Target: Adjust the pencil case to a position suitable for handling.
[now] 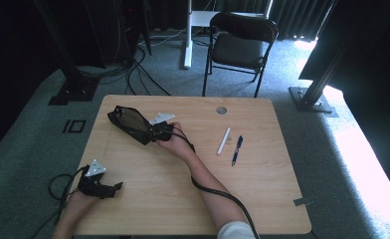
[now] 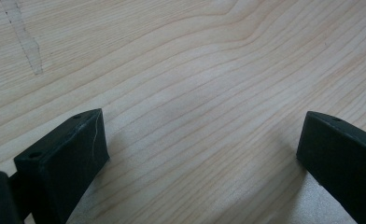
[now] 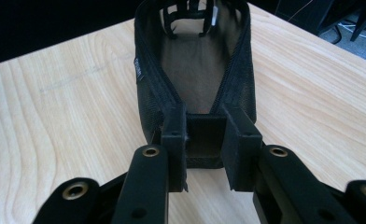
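We keep our right gripper (image 3: 204, 149) pinched narrow on the near end of the open mesh pouch (image 3: 195, 65) stretching ahead of its jaws, steady, while our left gripper (image 2: 200, 154) rests wide apart over bare table (image 2: 181, 56).

Your bench (image 1: 193, 199) is a light wood-grain top with rounded corners and a round grey cable port (image 1: 221, 110) near its far edge. On it lie a black mesh pouch (image 1: 129, 124) toward the far left, unzipped and gaping, and right of centre a white pen (image 1: 224, 141) just beside a dark blue pen (image 1: 237, 150), roughly parallel but apart
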